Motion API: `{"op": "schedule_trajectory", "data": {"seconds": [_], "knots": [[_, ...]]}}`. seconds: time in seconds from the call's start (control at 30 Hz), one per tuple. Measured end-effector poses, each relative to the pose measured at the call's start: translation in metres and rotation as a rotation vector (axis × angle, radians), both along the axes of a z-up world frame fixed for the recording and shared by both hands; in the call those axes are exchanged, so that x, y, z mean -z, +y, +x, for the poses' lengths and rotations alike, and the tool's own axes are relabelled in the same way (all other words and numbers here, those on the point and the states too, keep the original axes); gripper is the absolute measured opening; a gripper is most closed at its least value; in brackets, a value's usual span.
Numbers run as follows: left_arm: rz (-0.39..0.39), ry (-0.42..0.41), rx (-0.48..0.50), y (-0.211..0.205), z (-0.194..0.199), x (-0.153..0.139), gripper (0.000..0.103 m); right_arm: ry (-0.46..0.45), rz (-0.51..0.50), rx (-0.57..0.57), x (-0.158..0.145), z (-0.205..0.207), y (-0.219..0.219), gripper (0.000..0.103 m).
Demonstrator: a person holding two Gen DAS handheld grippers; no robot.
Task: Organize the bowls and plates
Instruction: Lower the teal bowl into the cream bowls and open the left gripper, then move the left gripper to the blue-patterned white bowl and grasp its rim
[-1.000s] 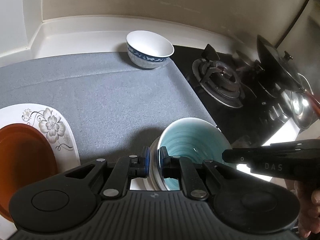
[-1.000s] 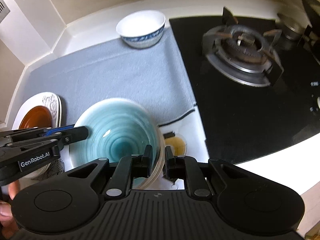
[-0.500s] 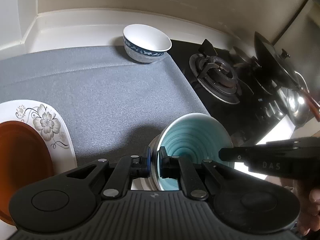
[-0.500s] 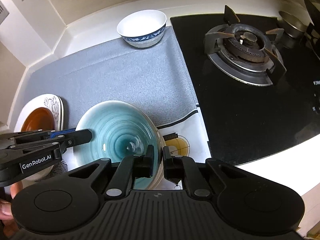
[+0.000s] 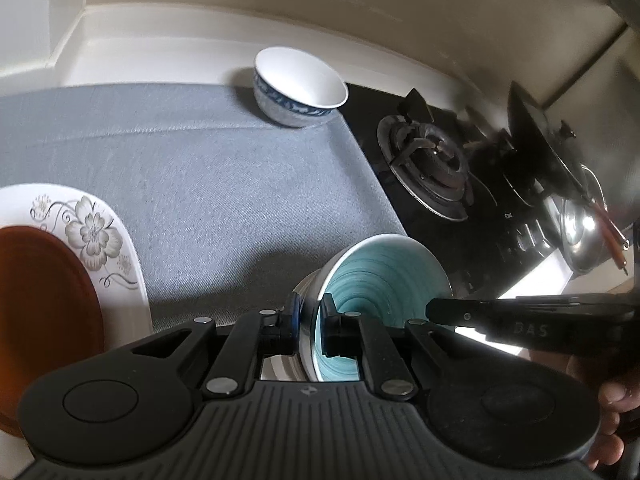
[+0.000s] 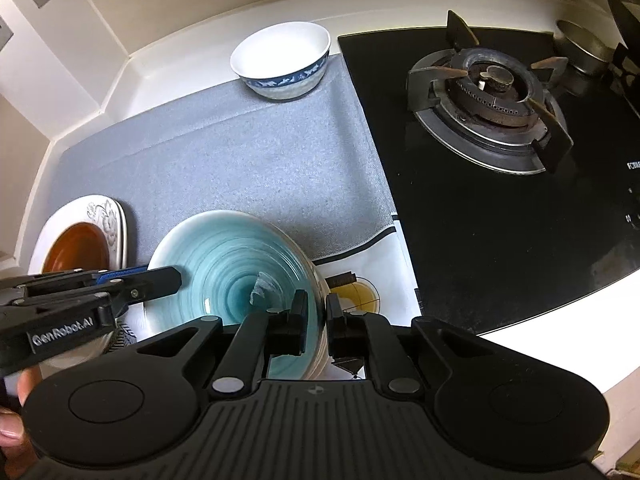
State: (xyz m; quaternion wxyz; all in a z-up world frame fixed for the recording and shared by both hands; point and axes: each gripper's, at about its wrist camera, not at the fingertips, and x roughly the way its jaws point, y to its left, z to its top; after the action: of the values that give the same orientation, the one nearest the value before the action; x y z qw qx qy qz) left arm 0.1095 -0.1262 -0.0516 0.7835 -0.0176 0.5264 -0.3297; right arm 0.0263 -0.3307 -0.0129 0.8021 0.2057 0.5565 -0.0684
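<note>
Both your grippers, left [image 5: 309,330] and right [image 6: 317,326], are clamped on opposite rims of the teal bowl [image 6: 236,276], held tilted above the mat's [image 6: 224,168] near edge, mouth facing up and slightly toward the stove. Orange plate [image 5: 40,304] already sits on the floral plate [image 5: 96,232]; you've yet to pair this bowl with the white bowl [image 6: 280,60] at the back.

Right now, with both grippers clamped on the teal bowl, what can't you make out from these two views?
- Underside of the teal bowl and whether it rests on the mat: both views, hidden by the bowl and grippers.
- Near edge of the flowered plate and the brown dish on it: left view, cut off by the frame and the left gripper.
- Pot past the stove: left view, blurred at the edge.
- Printed cloth: right view, behind the right gripper.
</note>
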Motion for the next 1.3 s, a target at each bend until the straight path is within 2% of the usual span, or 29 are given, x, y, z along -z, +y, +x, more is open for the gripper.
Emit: {"op": "schedule_trajectory", "data": {"seconds": [0.1, 0.3, 0.4, 0.57, 0.63, 0.7, 0.9, 0.97, 1.0, 1.03, 1.13, 1.3], "knots": [[-0.007, 0.061, -0.014, 0.001, 0.006, 0.0, 0.009, 0.039, 0.048, 0.022, -0.002, 0.004, -0.007, 0.007], [0.036, 0.08, 0.008, -0.006, 0.007, 0.009, 0.009, 0.094, 0.025, -0.011, 0.001, 0.011, -0.002, 0.007], [0.041, 0.048, 0.013, -0.008, 0.004, 0.007, 0.009, 0.124, 0.038, -0.007, 0.009, 0.014, -0.002, 0.009], [0.051, -0.024, 0.051, -0.011, -0.003, 0.001, 0.01, 0.09, 0.015, -0.014, 0.007, 0.012, 0.002, 0.011], [0.064, -0.018, 0.061, -0.011, -0.003, 0.004, 0.01, 0.097, 0.008, -0.037, 0.01, 0.013, 0.004, 0.011], [0.04, -0.013, 0.037, -0.005, -0.002, 0.002, 0.01, 0.109, 0.008, -0.037, 0.013, 0.012, 0.005, 0.011], [-0.04, -0.127, -0.043, 0.006, 0.004, -0.022, 0.015, -0.007, 0.0, 0.011, -0.007, 0.008, -0.003, 0.012], [-0.061, -0.138, -0.076, 0.005, 0.012, -0.027, 0.015, -0.056, -0.023, 0.033, -0.013, 0.005, -0.004, 0.014], [-0.062, -0.145, -0.089, 0.003, 0.017, -0.03, 0.015, -0.075, -0.042, 0.035, -0.016, 0.005, -0.004, 0.019], [-0.064, -0.152, -0.104, 0.0, 0.023, -0.031, 0.016, -0.089, -0.04, 0.031, -0.018, 0.005, -0.005, 0.024], [-0.07, -0.174, -0.15, -0.014, 0.044, -0.034, 0.027, -0.142, -0.002, 0.038, -0.023, 0.004, -0.013, 0.024], [-0.074, -0.157, -0.249, -0.044, 0.1, -0.025, 0.03, -0.198, 0.022, 0.016, -0.027, 0.012, -0.03, 0.026]]}}
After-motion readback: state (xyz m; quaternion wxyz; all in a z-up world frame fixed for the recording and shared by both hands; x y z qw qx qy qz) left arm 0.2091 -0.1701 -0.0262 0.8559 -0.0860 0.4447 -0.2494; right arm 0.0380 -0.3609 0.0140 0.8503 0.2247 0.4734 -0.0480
